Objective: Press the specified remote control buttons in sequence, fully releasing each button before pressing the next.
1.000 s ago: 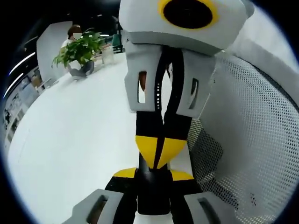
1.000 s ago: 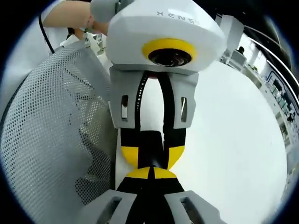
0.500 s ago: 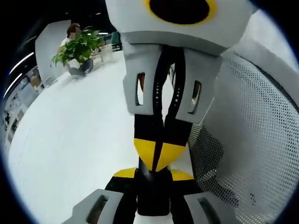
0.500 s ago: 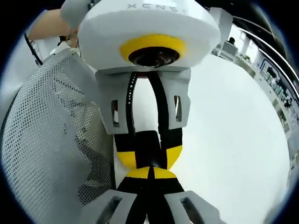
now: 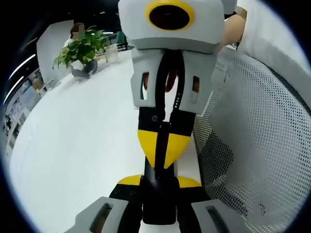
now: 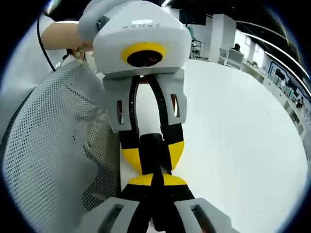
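Remote: a slim black remote control [image 5: 158,199] stands end-on between the yellow-tipped fingers of the left gripper [image 5: 159,180], above the white worktop [image 5: 73,145].
Left fingers: narrow, clamped on the remote [image 6: 152,143].
Right fingers: the right gripper [image 6: 155,180] has its fingers together, their tips meeting the remote's end.
Change: the right gripper [image 5: 163,148] looks smaller and farther than a second ago, tips unmoved.
Surroundings: grey mesh chair back [image 5: 262,145]; green potted plant [image 5: 80,51].
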The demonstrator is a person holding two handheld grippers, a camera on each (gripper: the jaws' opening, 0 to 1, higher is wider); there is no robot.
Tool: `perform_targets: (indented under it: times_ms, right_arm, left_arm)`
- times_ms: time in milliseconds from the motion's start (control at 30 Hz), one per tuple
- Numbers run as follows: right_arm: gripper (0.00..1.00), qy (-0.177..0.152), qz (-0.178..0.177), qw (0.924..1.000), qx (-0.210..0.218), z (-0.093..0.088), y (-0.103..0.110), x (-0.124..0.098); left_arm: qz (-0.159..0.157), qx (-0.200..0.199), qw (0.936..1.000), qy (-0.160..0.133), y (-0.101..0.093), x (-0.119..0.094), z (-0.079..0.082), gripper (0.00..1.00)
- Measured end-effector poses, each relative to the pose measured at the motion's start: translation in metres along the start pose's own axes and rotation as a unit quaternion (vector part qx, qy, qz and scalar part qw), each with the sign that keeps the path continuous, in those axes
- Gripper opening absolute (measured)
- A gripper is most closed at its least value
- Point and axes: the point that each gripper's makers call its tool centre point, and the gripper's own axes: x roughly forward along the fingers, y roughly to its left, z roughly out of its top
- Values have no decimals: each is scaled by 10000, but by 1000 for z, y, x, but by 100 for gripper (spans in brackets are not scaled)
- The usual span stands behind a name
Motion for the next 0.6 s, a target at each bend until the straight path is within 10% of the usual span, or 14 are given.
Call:
perform_targets:
  times_ms: [167,600]
  right_arm:
    - [25,48,-184,9992,-359,-13,-9,-9]
    - [22,207,80,9996,-149,-30,-11,-6]
  left_arm:
    - [-5,-5,10000,89,0,0,1,23]
    - [77,-597,9982,-37,-2,1,3,30]
